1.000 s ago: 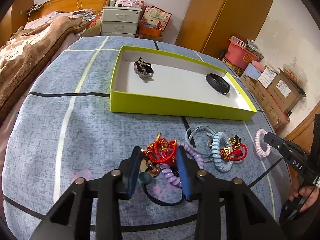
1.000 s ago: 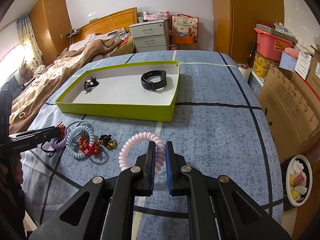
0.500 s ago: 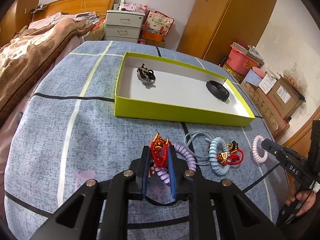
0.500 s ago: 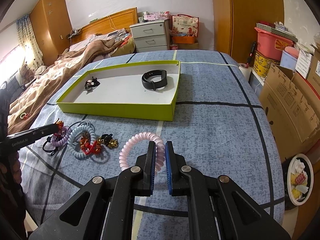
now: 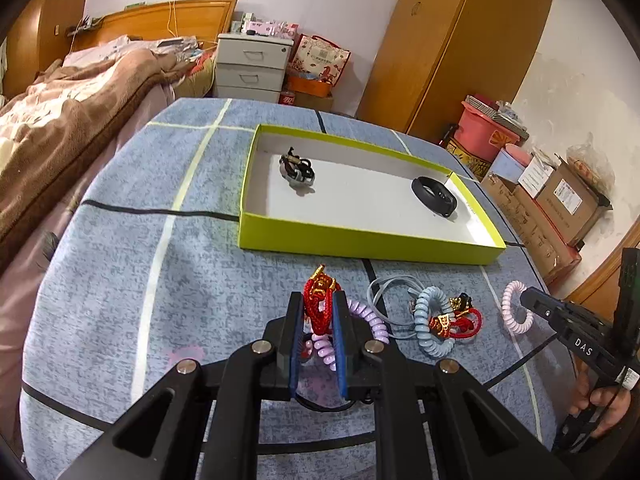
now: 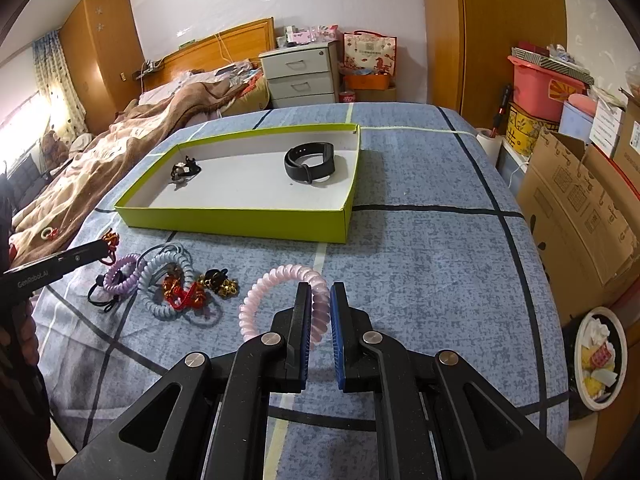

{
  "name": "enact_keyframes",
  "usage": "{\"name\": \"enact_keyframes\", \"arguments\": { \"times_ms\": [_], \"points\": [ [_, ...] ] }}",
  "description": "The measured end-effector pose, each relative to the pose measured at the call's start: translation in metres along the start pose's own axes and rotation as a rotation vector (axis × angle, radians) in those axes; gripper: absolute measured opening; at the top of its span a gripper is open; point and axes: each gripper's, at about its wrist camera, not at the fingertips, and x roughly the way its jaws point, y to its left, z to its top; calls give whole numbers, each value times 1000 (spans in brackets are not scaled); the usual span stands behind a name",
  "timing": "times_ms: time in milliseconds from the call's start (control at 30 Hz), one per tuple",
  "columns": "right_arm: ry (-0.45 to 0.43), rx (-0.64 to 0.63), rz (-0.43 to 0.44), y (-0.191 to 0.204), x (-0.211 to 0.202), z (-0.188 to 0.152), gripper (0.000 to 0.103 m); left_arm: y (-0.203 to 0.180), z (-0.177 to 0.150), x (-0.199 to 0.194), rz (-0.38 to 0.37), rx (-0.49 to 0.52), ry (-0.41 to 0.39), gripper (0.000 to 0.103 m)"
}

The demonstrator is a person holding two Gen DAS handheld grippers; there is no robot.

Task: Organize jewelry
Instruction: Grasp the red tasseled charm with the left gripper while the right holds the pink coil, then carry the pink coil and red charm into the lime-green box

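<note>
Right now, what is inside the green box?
Inside the green box lie a black wristband and a small dark trinket on its white floor. The near wall hides the floor strip just behind it.

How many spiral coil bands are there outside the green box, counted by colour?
Pink spiral coil: 1
Purple spiral coil: 1
Light blue spiral coil: 1
Total: 3

right tongs [image 6: 320, 300] clamped on pink coil bracelet [image 6: 280, 280]; black watch [image 6: 309, 163] in green tray [image 6: 240, 222]
</note>
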Motion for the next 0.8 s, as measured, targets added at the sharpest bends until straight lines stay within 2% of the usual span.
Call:
{"name": "enact_keyframes", "arguments": {
  "times_ms": [367,800],
  "points": [
    [-37,-9,10,7,-7,14,10,-1,18,-14,2,7,-50,14],
    [-79,-57,27,27,12,72,10,-9,53,-11,33,51,-94,14]
  ]
}}
